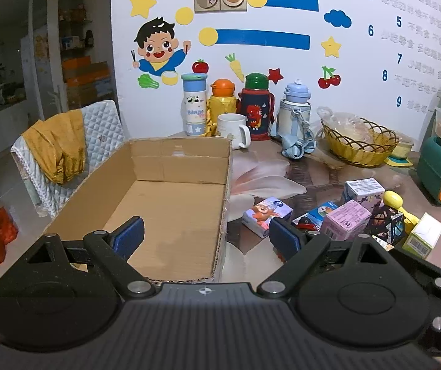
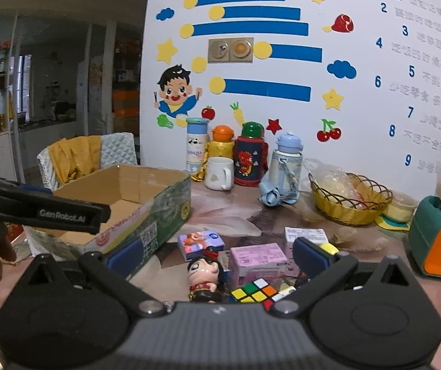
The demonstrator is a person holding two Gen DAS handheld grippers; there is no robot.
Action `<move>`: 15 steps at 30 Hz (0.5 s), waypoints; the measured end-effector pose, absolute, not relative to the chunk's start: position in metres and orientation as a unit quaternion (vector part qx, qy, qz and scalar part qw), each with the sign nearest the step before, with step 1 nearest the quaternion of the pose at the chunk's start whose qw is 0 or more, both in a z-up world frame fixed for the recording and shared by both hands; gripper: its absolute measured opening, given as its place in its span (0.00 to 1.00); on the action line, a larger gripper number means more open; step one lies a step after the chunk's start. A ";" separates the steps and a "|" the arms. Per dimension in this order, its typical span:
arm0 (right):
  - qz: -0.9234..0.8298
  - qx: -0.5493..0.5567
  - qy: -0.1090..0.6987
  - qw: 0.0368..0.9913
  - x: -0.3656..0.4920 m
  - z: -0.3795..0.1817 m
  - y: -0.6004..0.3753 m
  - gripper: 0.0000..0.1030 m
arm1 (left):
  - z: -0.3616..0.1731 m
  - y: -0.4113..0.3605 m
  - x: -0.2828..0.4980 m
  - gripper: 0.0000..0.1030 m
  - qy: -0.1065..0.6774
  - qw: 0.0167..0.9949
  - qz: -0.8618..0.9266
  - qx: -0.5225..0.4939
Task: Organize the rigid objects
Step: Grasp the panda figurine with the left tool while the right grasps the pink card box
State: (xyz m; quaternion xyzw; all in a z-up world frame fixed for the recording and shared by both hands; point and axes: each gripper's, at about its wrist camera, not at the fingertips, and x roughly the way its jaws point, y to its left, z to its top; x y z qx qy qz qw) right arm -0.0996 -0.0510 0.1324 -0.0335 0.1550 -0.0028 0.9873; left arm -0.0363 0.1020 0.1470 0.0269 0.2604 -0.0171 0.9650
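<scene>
Box (image 1: 171, 203) at table's left edge, empty, long axis running away twd wall. L claw (image 1: 206, 240) wide open over box rim, holding nothing. R claw (image 2: 217, 259) wide open, empty, above cartons (image 2: 257, 260), figurine (image 2: 203, 277) & cube (image 2: 255, 291); figurine only in R view.

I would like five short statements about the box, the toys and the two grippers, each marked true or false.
1. The cardboard box has nothing inside it. True.
2. The left gripper holds a pink carton. False: its jaws are open and hold nothing.
3. The Rubik's cube lies on the table beside the doll figurine. True.
4. The white mug stands inside the wicker basket. False: it stands on the table near the bottles.
5. The right gripper is shut on the cube. False: it is open above the toys.
</scene>
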 end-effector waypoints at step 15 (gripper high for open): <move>-0.029 -0.027 0.167 0.985 -0.113 0.123 -0.063 0.99 | 0.146 0.099 -0.036 1.00 0.254 0.964 -0.063 0.036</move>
